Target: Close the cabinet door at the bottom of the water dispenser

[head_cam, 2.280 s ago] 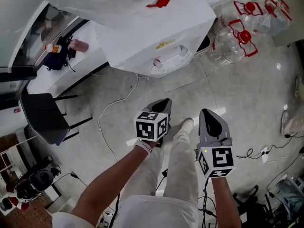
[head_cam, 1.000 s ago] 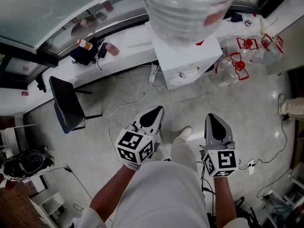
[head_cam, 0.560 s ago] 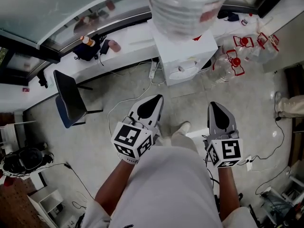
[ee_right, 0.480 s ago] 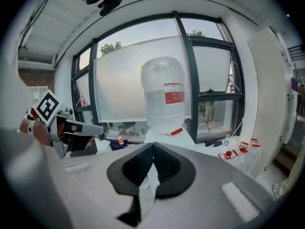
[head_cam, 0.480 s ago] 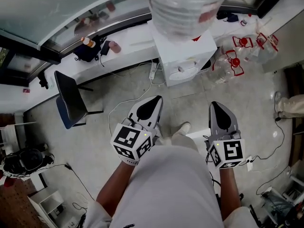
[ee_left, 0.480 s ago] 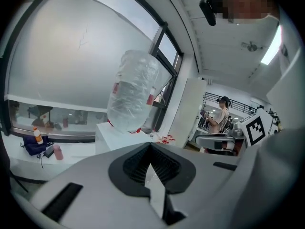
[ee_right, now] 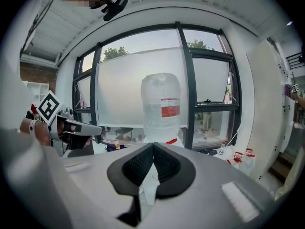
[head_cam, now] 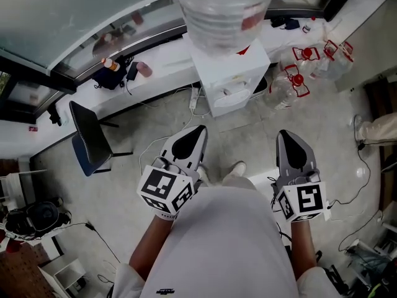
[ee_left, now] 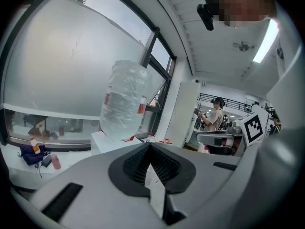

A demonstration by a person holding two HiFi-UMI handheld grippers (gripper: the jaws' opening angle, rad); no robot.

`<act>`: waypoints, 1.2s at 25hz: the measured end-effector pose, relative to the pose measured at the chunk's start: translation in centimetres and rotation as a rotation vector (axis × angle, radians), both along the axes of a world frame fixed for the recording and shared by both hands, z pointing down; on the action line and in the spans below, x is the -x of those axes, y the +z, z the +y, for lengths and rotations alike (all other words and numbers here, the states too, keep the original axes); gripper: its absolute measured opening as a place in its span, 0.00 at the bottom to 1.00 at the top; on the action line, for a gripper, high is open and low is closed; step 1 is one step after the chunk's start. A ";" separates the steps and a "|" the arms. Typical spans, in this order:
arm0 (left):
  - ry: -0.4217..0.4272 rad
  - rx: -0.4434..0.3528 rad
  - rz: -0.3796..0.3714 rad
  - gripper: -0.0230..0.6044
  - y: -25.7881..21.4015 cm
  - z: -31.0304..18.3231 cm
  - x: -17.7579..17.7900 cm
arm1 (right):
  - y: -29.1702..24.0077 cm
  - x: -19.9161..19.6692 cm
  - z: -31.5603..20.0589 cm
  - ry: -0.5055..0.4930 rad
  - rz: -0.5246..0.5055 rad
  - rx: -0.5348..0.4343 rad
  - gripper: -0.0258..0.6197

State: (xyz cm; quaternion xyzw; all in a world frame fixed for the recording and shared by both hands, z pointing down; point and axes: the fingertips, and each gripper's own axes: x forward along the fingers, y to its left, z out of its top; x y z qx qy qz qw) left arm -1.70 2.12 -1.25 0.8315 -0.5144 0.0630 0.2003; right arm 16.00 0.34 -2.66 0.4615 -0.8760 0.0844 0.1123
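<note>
The grey floor (head_cam: 118, 166) fills most of the head view, and more of it shows than two seconds ago. The person has straightened up and drawn back, so the white water dispenser (head_cam: 228, 73) now looks smaller near the top edge, well apart from both grippers. Its big clear bottle (head_cam: 220, 8) stands inverted on top and hides much of the body from above. A dark chair (head_cam: 84, 138) stands to the left, and empty jugs with red handles (head_cam: 296, 79) lie to the right.

The left gripper (head_cam: 197, 132) and the right gripper (head_cam: 287, 135) have both risen to about waist height and point roughly level toward the dispenser. Each is clenched, with its pads meeting and nothing between them.

The cabinet door belongs at the foot of the dispenser's front face, but this steep angle does not show it. No panel juts out over the floor, though, so it is probably shut and the job finished.
</note>
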 end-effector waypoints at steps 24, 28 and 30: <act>0.005 -0.041 0.004 0.05 -2.8 -1.0 -1.4 | -0.7 0.8 1.4 -0.161 0.045 -0.027 0.04; 0.018 -0.033 -0.007 0.05 -2.8 -0.8 -2.0 | -0.3 0.5 1.2 -0.146 0.048 -0.026 0.04; 0.021 -0.031 -0.008 0.05 -2.9 -0.8 -2.1 | -0.2 0.5 1.1 -0.134 0.049 -0.027 0.04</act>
